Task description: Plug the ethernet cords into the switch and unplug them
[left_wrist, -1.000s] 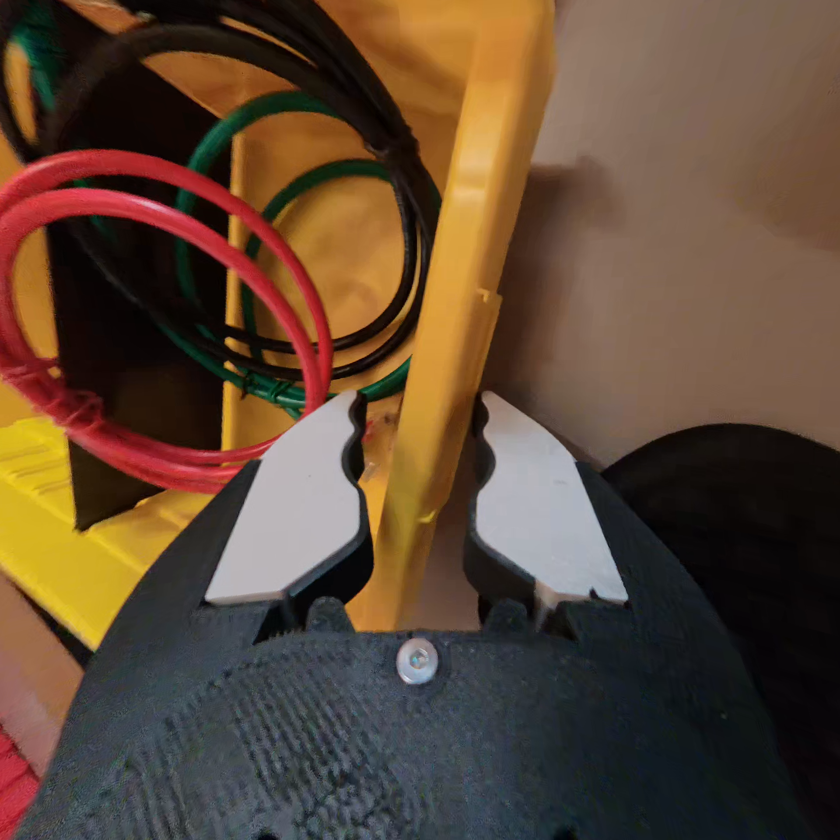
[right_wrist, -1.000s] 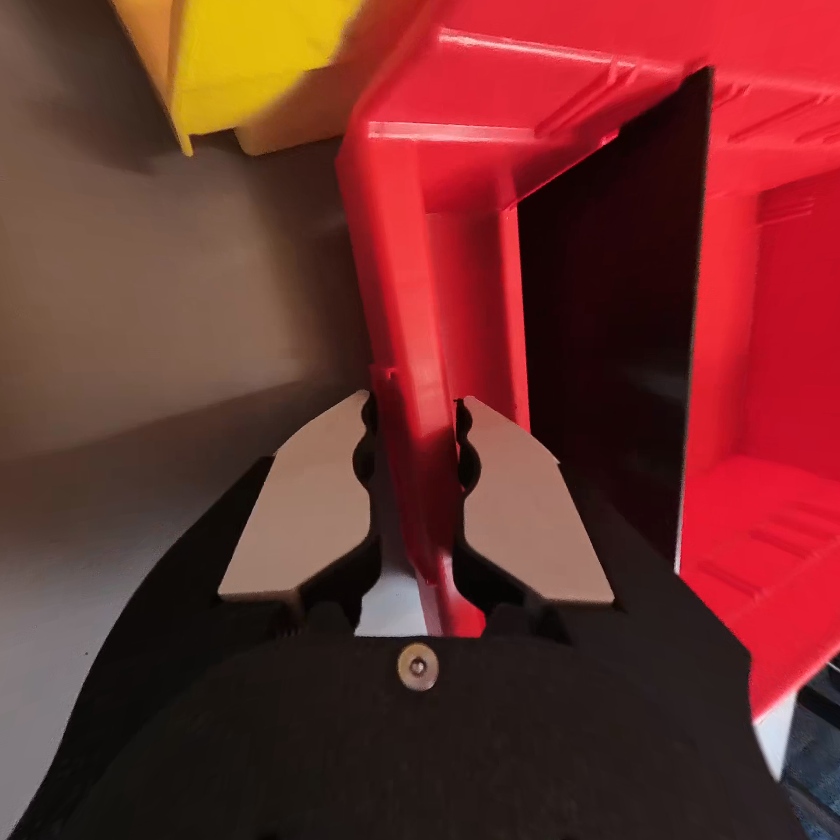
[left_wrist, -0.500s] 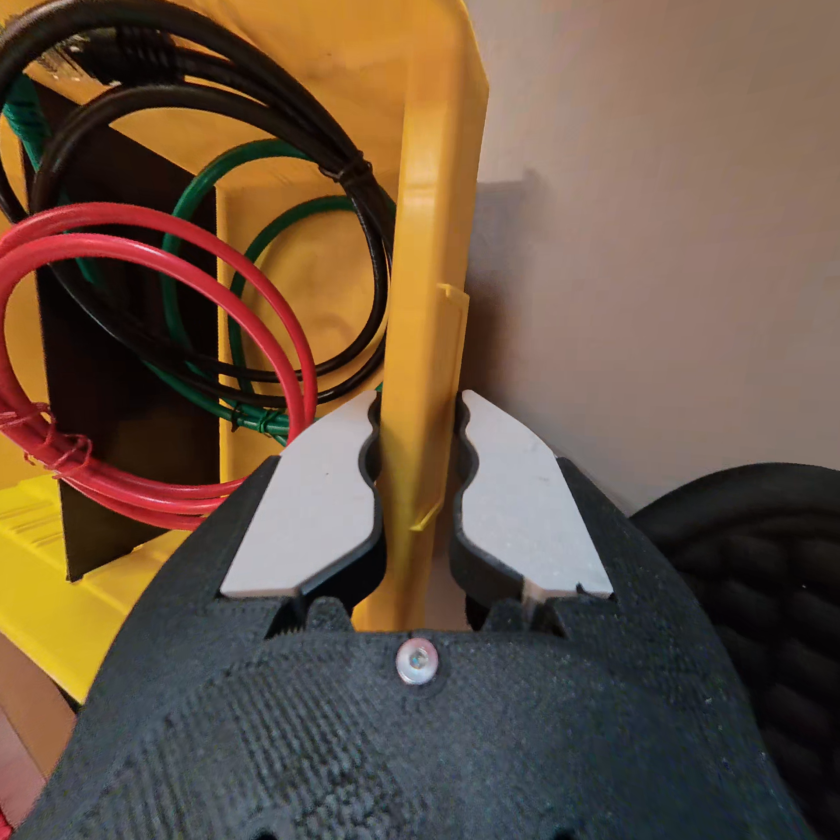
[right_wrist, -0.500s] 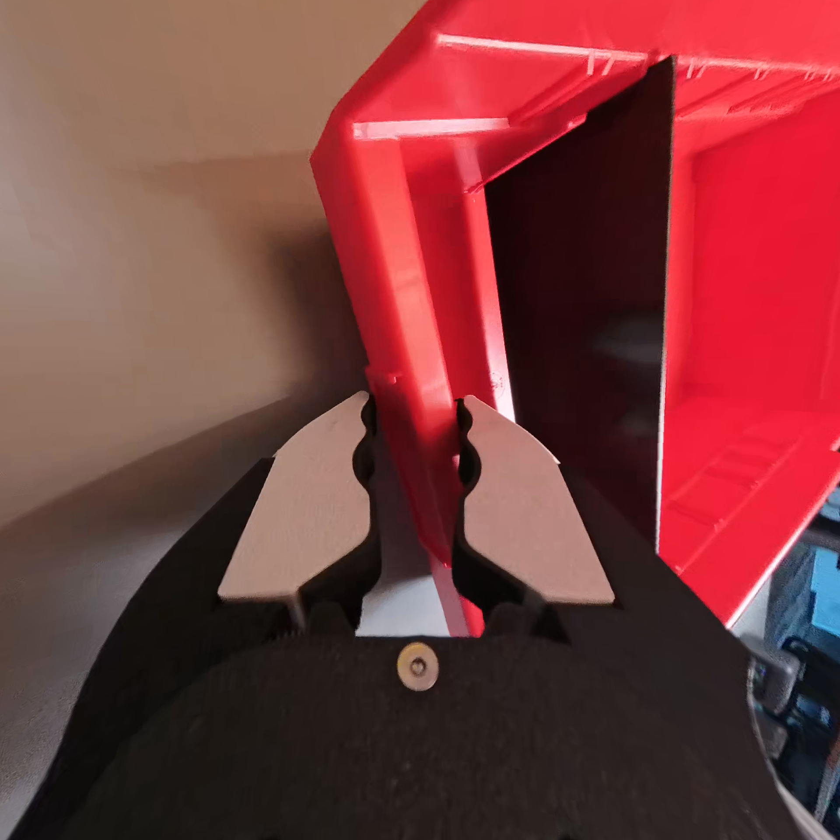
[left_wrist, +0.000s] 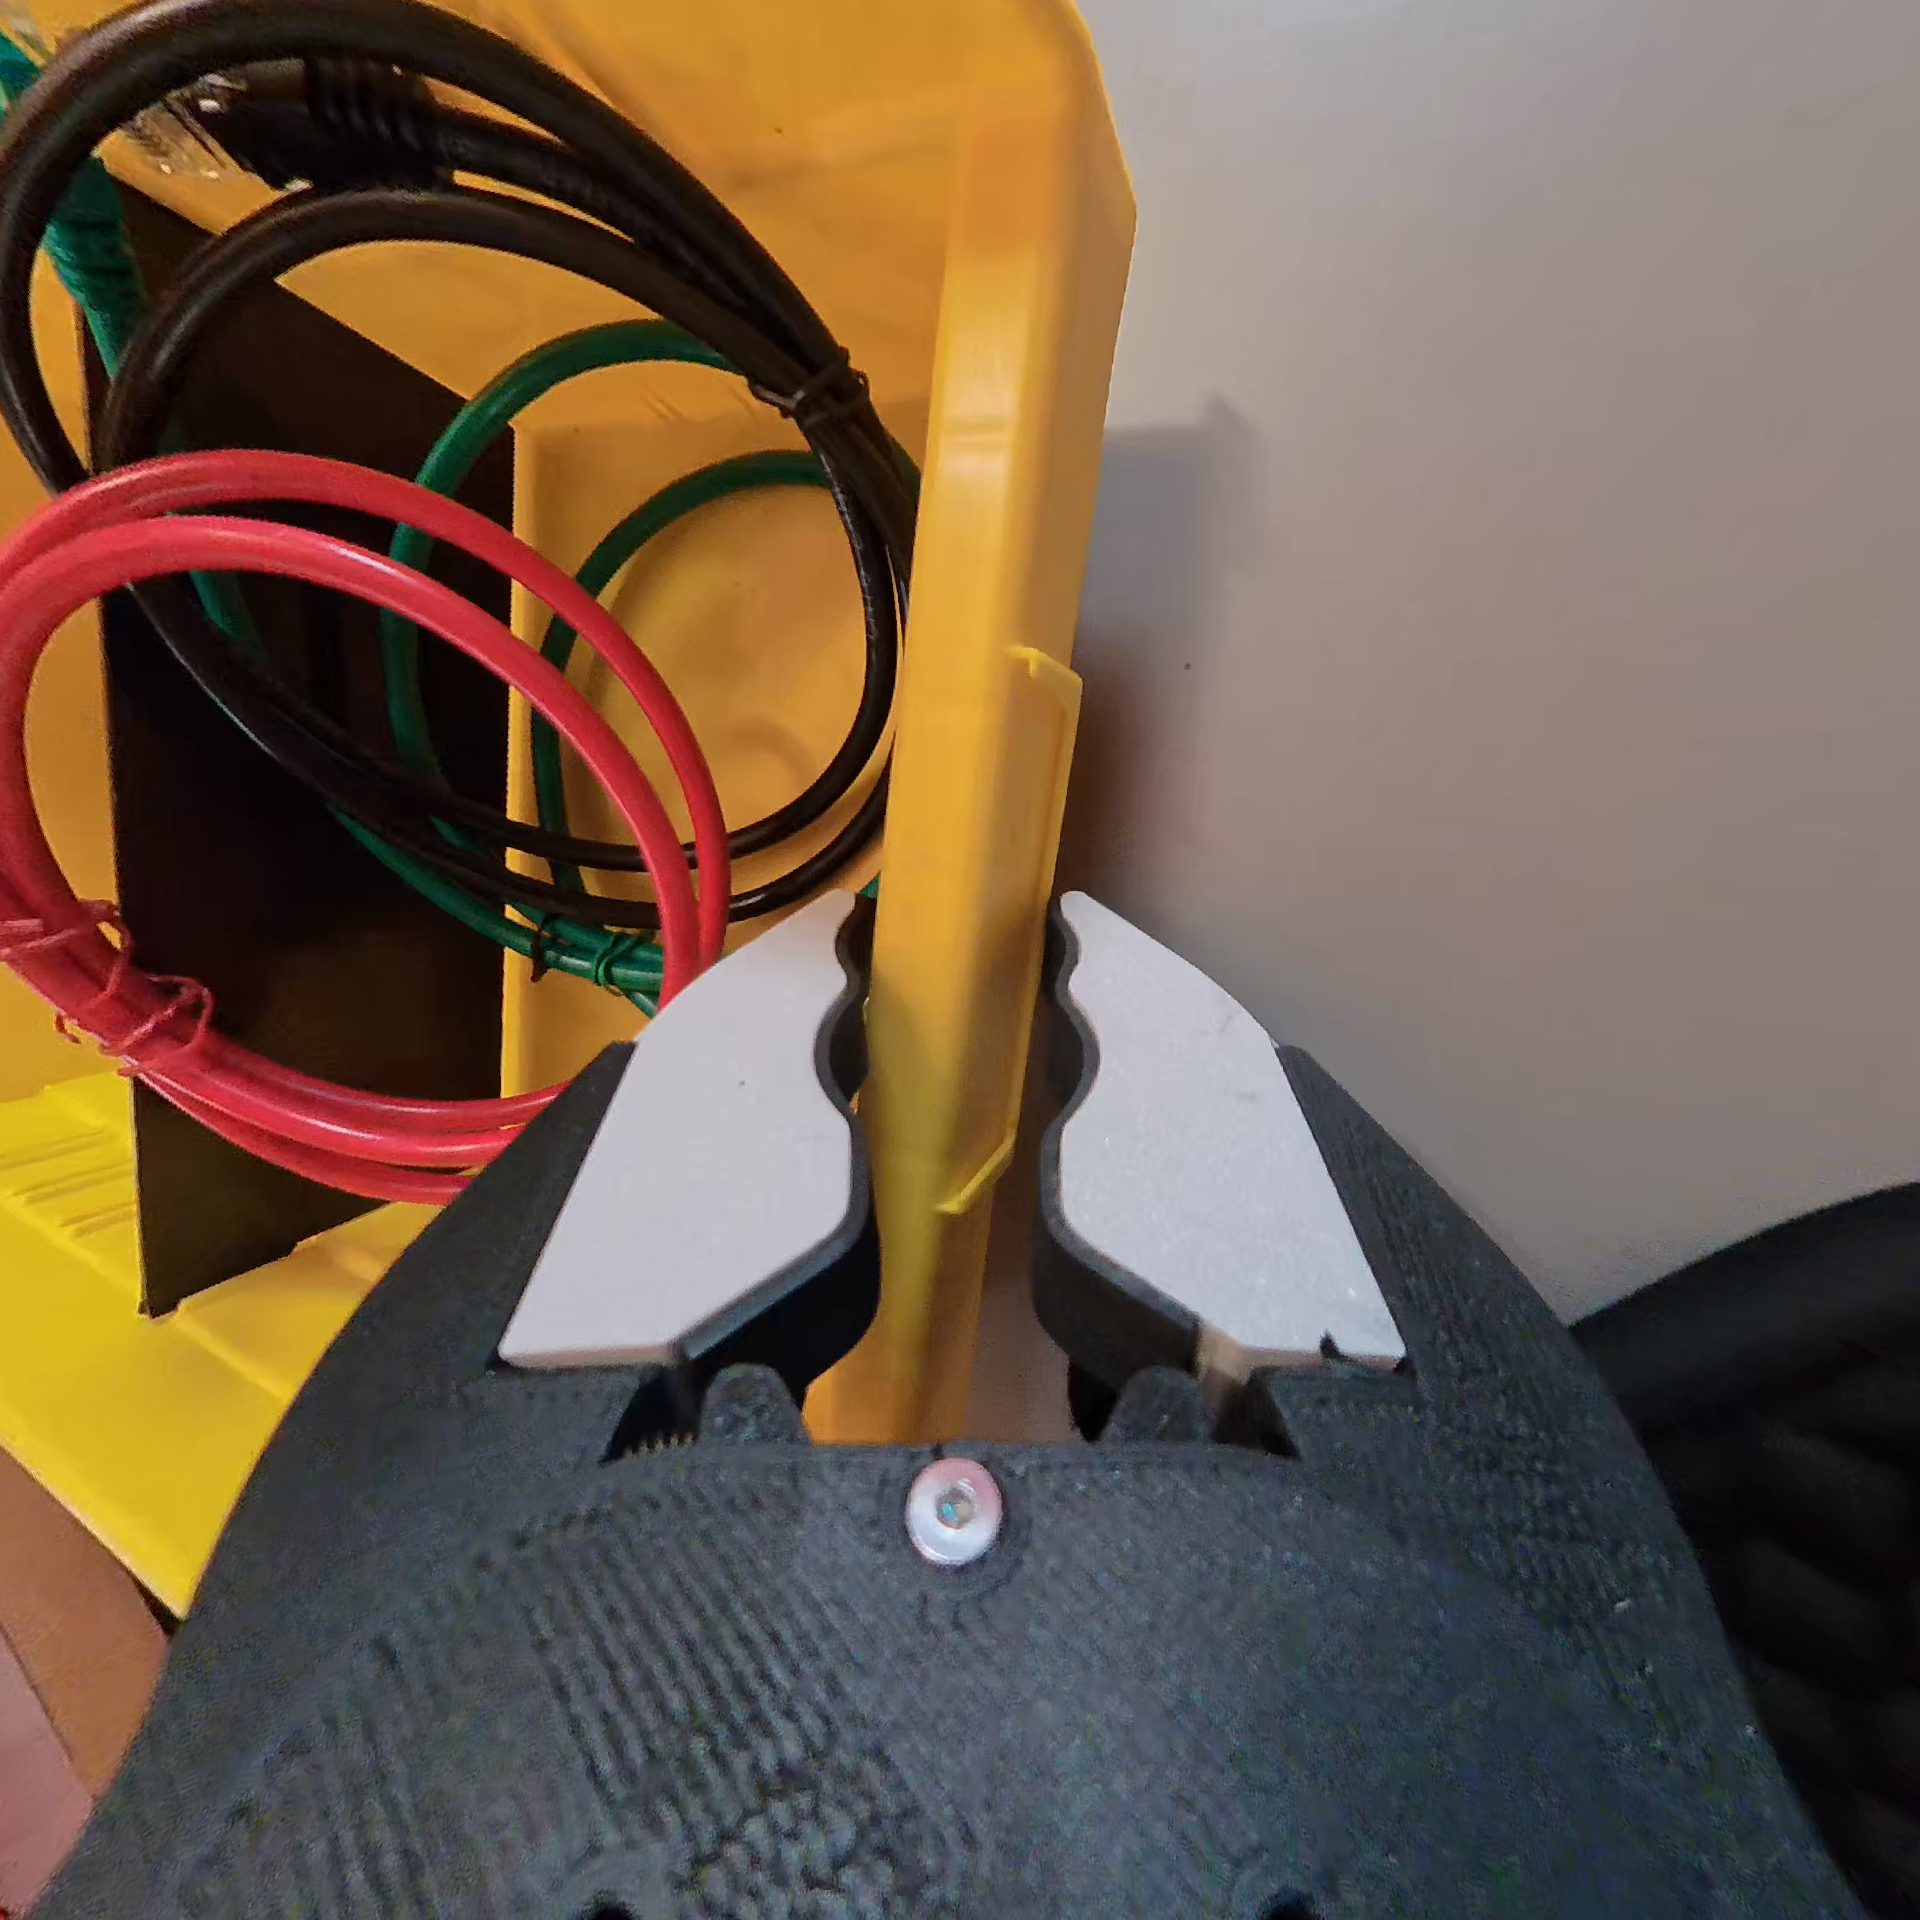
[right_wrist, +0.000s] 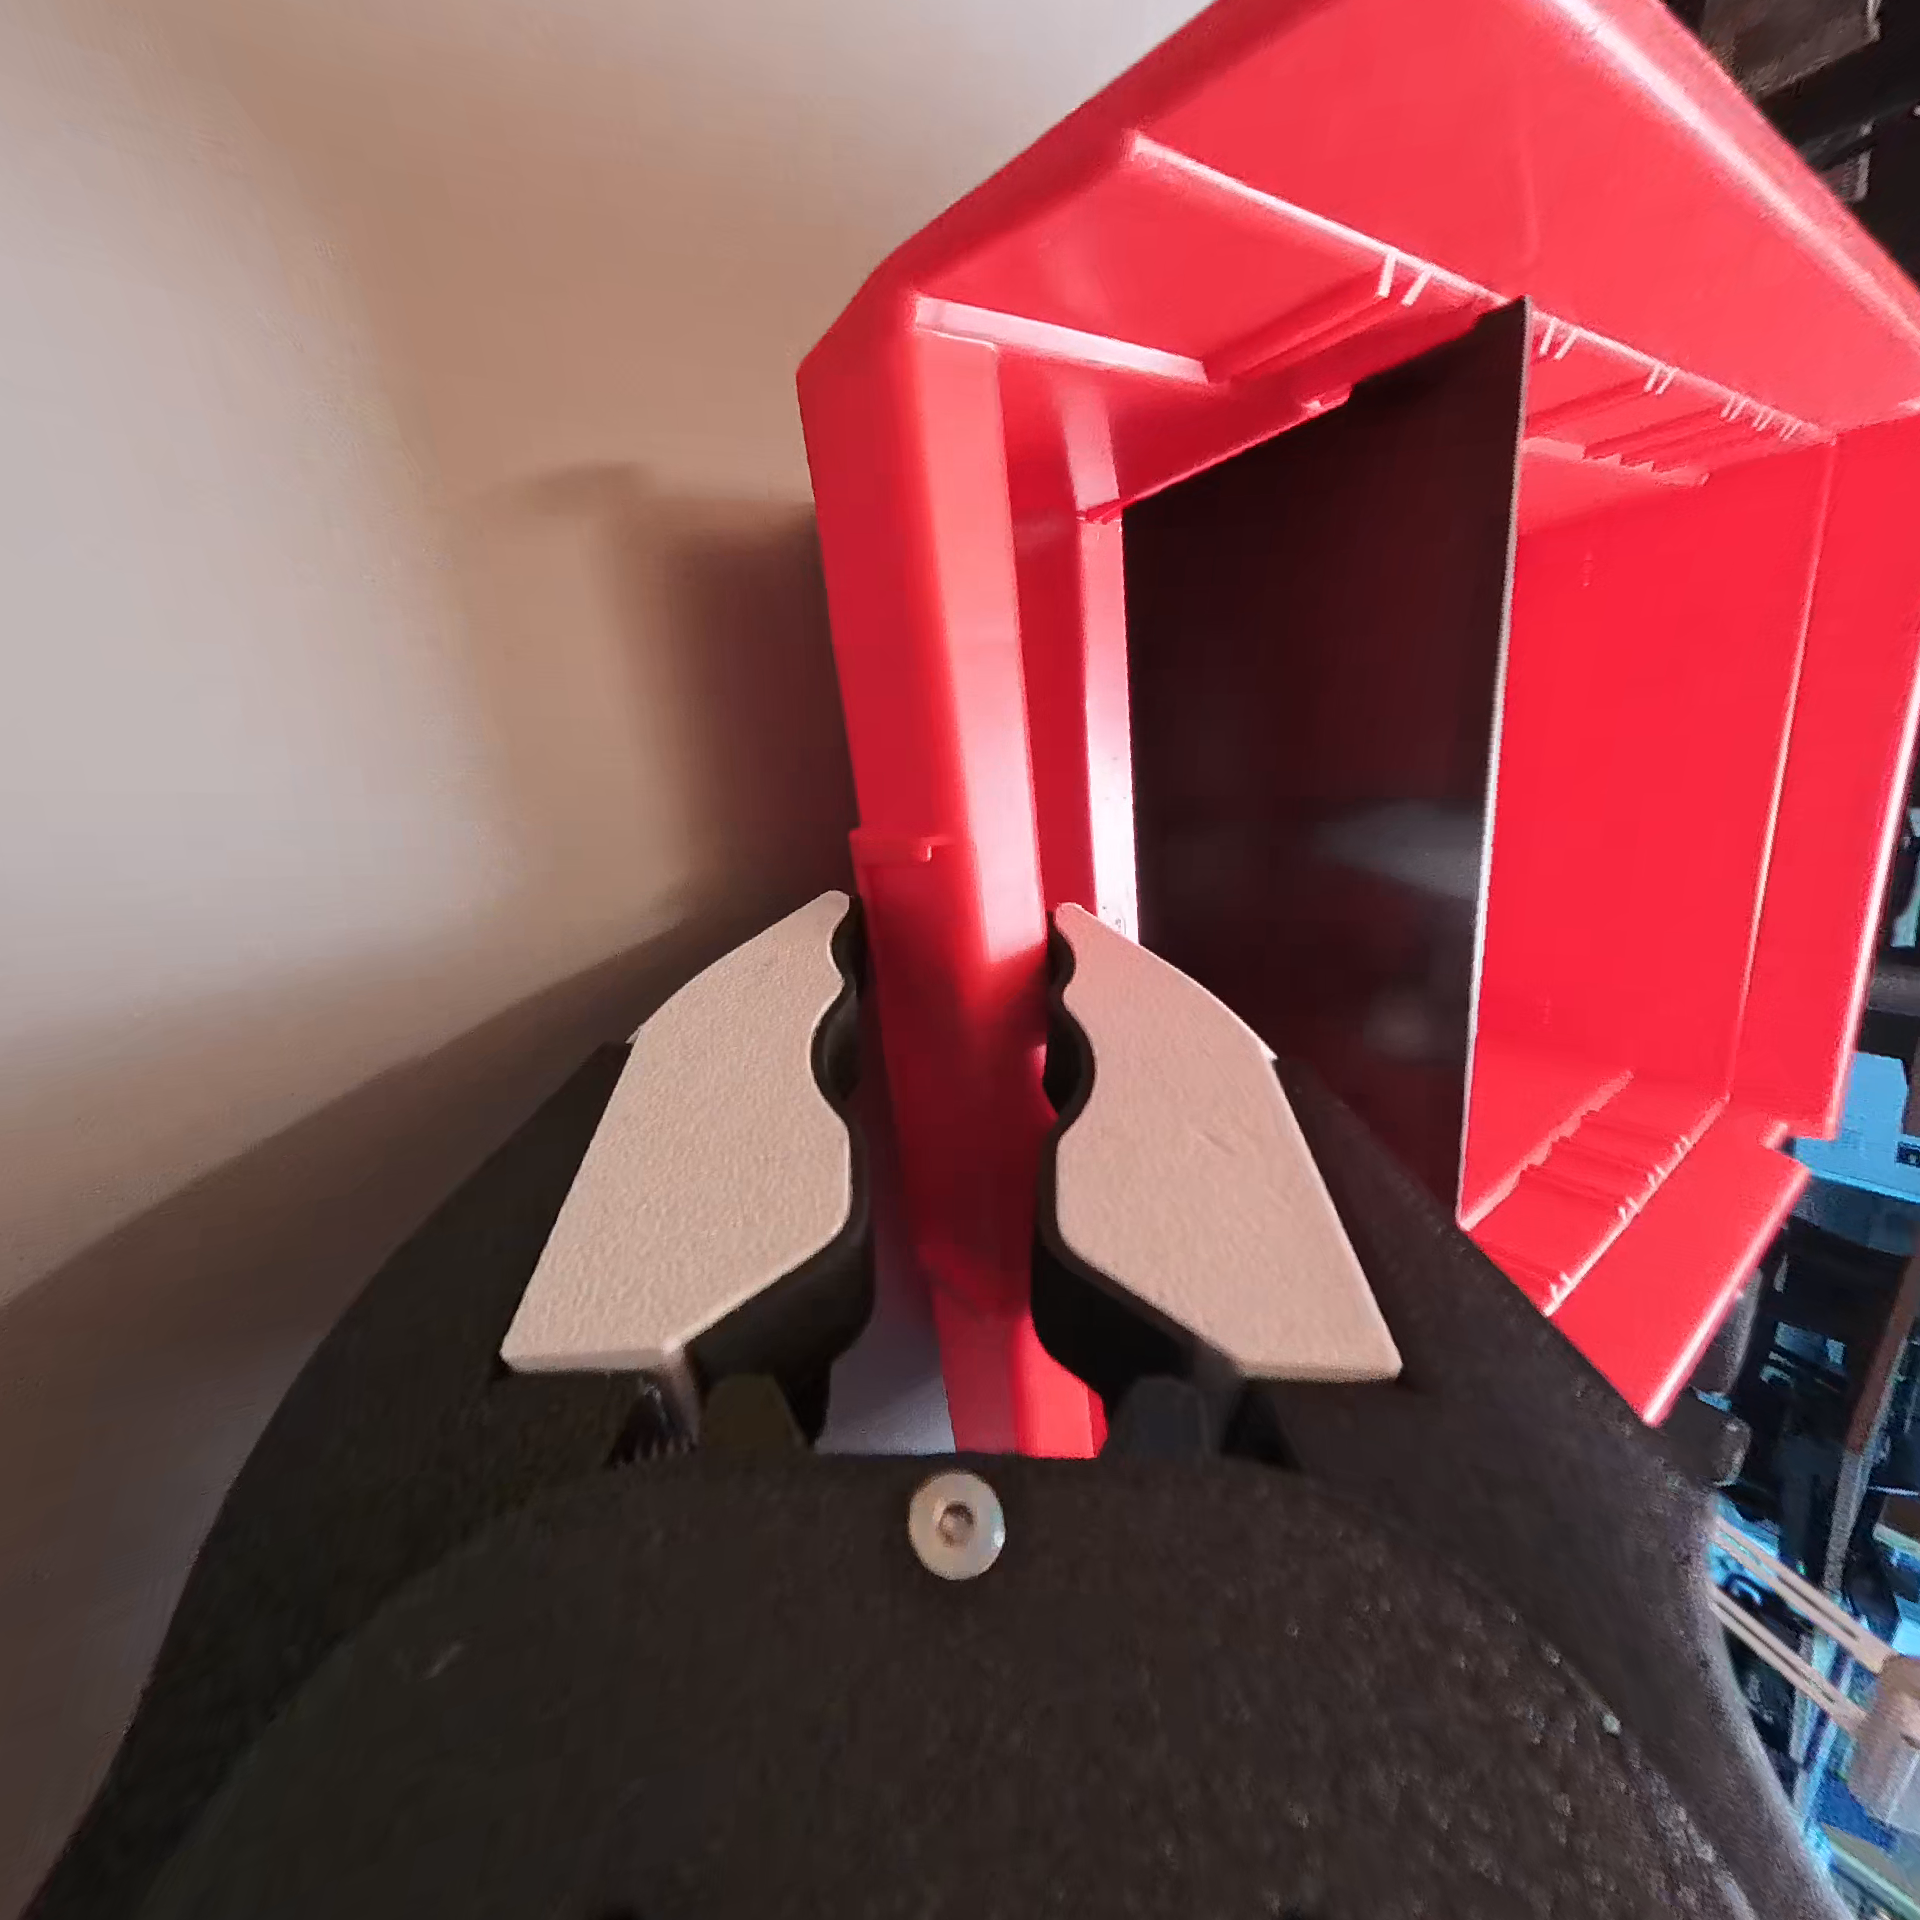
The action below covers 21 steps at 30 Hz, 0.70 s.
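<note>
My left gripper [left_wrist: 954, 914] is shut on the side wall of a yellow bin [left_wrist: 997, 582]. The bin holds coiled ethernet cords: a red one [left_wrist: 582, 665], a green one [left_wrist: 468, 499] and a black one [left_wrist: 582, 197] with its plug near the top left. A black divider [left_wrist: 291, 831] stands inside the bin. My right gripper [right_wrist: 951, 920] is shut on the side wall of a red bin [right_wrist: 914, 644], which is lifted and tilted and holds only a black divider [right_wrist: 1320, 810]. No switch is in view.
A pale wall [left_wrist: 1507, 520] lies behind both bins. A dark rounded object [left_wrist: 1787, 1558] sits at the lower right of the left wrist view. Cluttered shelving [right_wrist: 1860, 1455] shows at the far right of the right wrist view.
The left jaws have closed onto the yellow bin's wall, and the bin stands more upright in view. The red bin has swung up and right; the yellow bin has left the right wrist view.
</note>
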Motion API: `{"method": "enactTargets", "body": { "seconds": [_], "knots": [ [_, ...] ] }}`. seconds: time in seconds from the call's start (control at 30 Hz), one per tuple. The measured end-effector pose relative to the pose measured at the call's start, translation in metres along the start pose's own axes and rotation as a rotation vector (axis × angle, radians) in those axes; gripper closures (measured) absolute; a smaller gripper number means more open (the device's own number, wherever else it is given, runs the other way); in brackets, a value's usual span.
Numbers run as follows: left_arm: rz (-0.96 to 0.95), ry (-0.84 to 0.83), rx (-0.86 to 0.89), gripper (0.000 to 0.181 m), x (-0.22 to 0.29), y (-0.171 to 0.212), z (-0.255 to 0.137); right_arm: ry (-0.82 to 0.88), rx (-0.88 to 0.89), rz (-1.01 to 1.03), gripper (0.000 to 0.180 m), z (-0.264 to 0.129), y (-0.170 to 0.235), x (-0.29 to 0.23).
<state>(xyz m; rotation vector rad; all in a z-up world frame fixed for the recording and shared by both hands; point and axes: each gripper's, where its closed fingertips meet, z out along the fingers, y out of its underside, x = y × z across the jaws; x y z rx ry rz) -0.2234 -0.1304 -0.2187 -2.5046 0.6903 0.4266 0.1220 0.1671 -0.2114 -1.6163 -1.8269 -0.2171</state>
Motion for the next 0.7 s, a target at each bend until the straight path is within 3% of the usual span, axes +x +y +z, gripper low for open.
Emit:
{"method": "enactTargets", "body": {
  "seconds": [0.17,0.3,0.4,0.5,0.6,0.7],
  "knots": [
    [-0.036,-0.024,0.015,0.147,-0.014,-0.001,0.005,0.03,0.076,0.051,0.137,-0.002,-0.006,0.01],
    [-0.177,0.063,0.235,0.137,-0.021,-0.031,-0.033,-0.089,0.41,0.192,0.132,-0.046,-0.051,-0.004],
    [-0.343,0.014,0.421,0.14,-0.069,-0.054,-0.077,-0.117,0.617,0.289,0.133,-0.078,-0.075,-0.001],
    [-0.573,-0.037,0.476,0.137,-0.135,-0.059,-0.096,-0.147,0.757,0.462,0.13,-0.093,-0.09,0.008],
    [-0.803,-0.035,0.421,0.133,-0.192,-0.054,-0.082,-0.107,0.86,0.647,0.126,-0.096,-0.092,0.024],
    [-0.938,-0.007,0.28,0.131,-0.226,-0.041,-0.043,-0.034,0.888,0.695,0.122,-0.095,-0.085,0.03]
  ]
}}
